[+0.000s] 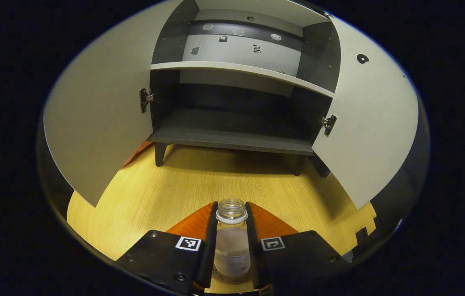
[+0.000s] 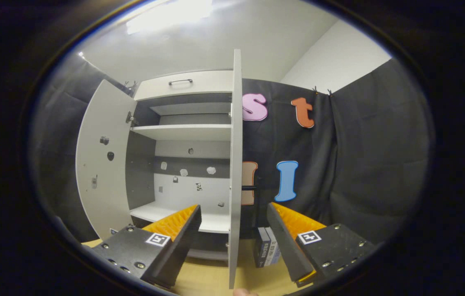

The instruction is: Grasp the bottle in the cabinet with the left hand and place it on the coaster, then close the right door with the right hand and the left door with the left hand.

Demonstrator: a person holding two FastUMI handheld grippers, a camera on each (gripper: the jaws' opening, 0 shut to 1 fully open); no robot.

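2 fingers clamp bottle over coaster.

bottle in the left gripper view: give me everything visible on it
The bottle is small and clear, plastic by the look, with a threaded open neck and no cap, a pale ring below the threads and a faint label low on the body. It looks empty. It stands upright between the fingers of the left gripper, which sit against both its sides. Its base rests on a round coaster on the wooden tabletop, in front of the open cabinet.
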